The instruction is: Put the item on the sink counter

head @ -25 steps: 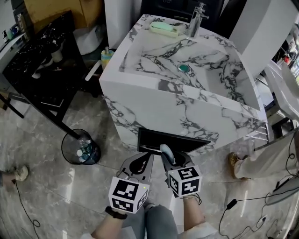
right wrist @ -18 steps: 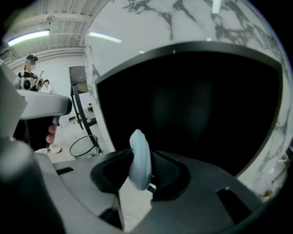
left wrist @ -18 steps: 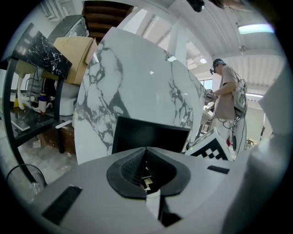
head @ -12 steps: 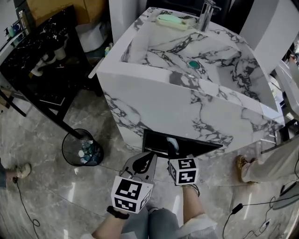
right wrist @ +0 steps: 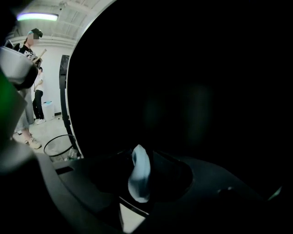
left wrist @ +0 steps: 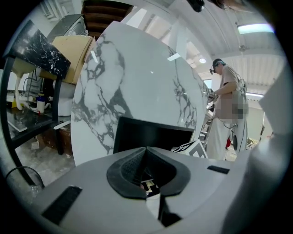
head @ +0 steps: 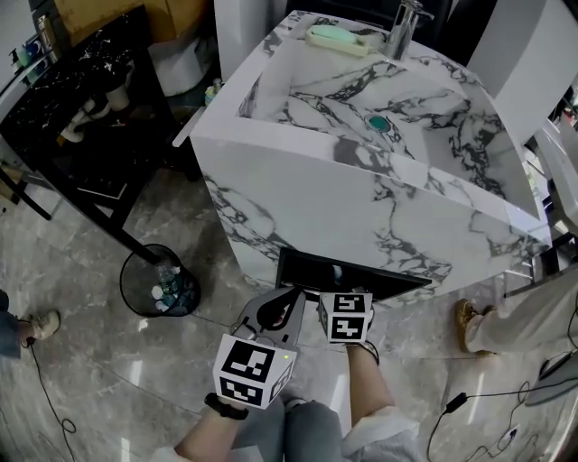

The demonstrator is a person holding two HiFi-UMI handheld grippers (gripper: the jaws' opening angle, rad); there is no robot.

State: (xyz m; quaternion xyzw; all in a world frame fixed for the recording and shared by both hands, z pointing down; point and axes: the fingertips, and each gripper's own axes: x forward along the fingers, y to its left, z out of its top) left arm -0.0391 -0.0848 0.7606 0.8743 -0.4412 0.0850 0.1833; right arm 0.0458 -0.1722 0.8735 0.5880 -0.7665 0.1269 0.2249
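Right gripper view has my right claw clamped on the pale blue item, jaws just eased slightly wider, inside the dark niche below the sink counter; it looks light, smooth and likely slippery, so I'd pinch it mid-body.

the faucet and a dish stand at the sink counter's far edge. a niche opens low in its near face. a bin sits on the floor to the left, with a table beyond it.
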